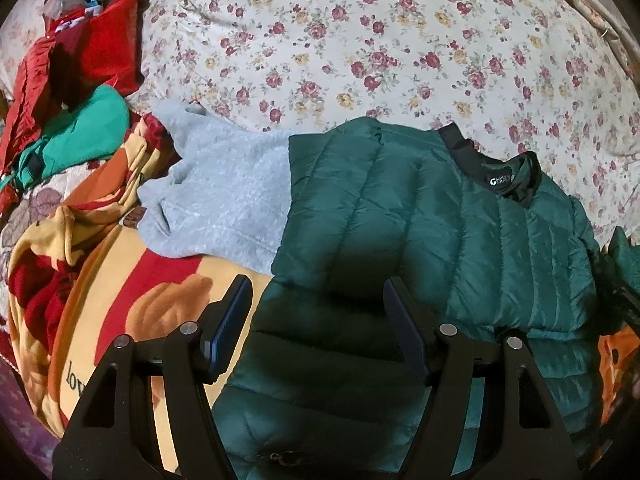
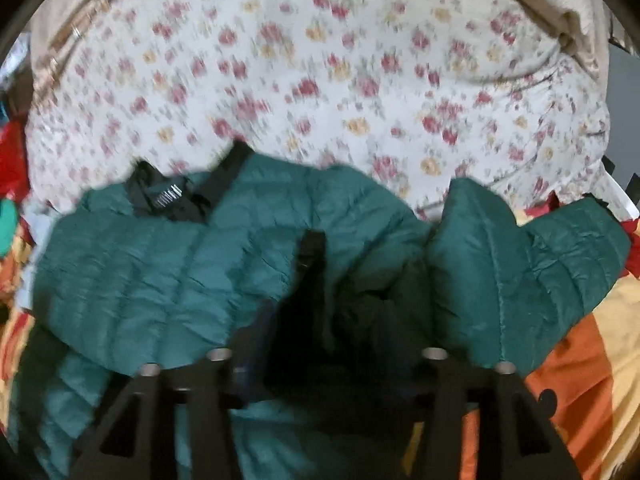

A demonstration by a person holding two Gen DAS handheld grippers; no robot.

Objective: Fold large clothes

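A dark green quilted puffer jacket (image 1: pixel 420 216) with a black collar lies spread on the bed. My left gripper (image 1: pixel 320 300) hovers open over its lower left part, with nothing between the pads. The right wrist view is blurred. There the jacket (image 2: pixel 132 276) fills the middle, and its right sleeve (image 2: pixel 520 264) is bunched up and raised. My right gripper (image 2: pixel 328 312) sits low in a dark fold of the jacket. Its fingertips are buried in the fabric, so I cannot tell how they stand.
A grey fleece garment (image 1: pixel 224 200) lies left of the jacket. An orange, yellow and red blanket (image 1: pixel 132 292) covers the near bed. A floral sheet (image 1: pixel 360 48) lies beyond. Red (image 1: pixel 92 52) and green (image 1: pixel 84 132) clothes are piled at far left.
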